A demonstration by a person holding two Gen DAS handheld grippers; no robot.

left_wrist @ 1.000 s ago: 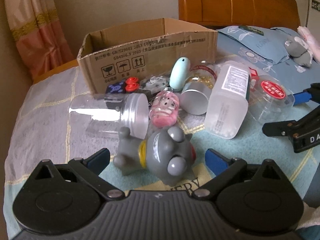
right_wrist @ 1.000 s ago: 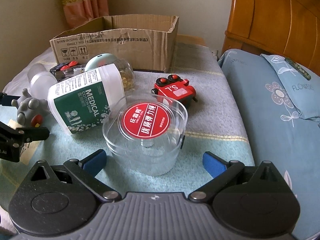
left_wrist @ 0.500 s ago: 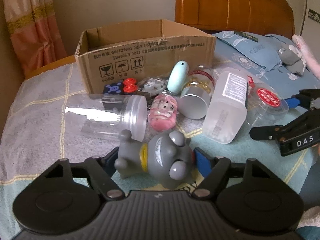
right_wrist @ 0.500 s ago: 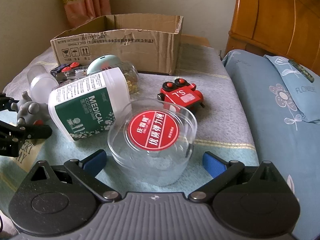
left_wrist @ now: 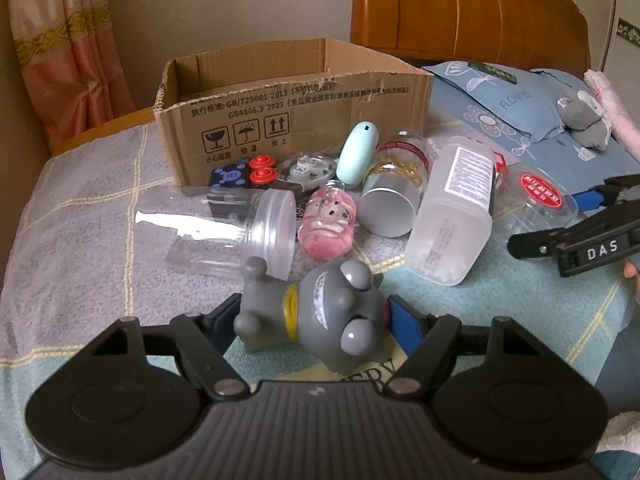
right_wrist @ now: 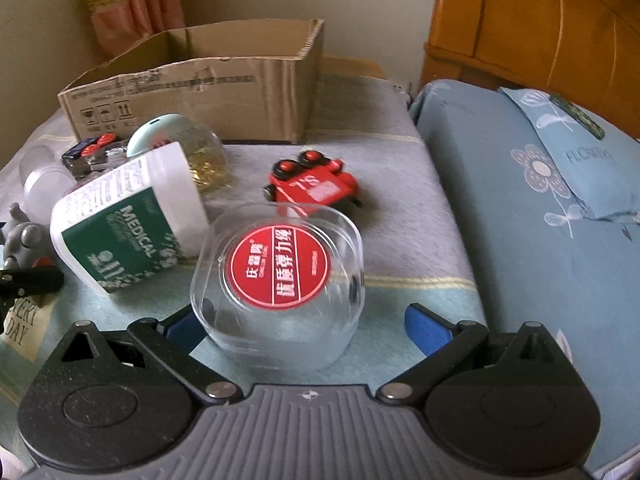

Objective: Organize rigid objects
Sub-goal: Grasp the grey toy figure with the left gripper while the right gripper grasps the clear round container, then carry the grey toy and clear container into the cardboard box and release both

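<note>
Left tool (left_wrist: 316, 320) pinches the grey toy (left_wrist: 320, 316) lying on the bed, pads pressed on both sides. Right tool (right_wrist: 296, 322) spread wide w/ the clear tub (right_wrist: 280, 280) between its pads. Medical bottle (right_wrist: 128, 220) just beside the tub; cardboard box (left_wrist: 296, 120) behind the clutter; red toy car (right_wrist: 312, 184) beyond the tub.

A blanket-covered bed (left_wrist: 80, 216) carries everything. A cardboard box (left_wrist: 296, 120) stands at the far side. Near it lie a clear jar (left_wrist: 216, 228), a pink toy (left_wrist: 330, 224), a silver-lidded jar (left_wrist: 394, 196) and a white bottle (left_wrist: 452, 216). A red toy (right_wrist: 312, 184) lies right, a round clear tub (right_wrist: 280, 280) nearer.
</note>
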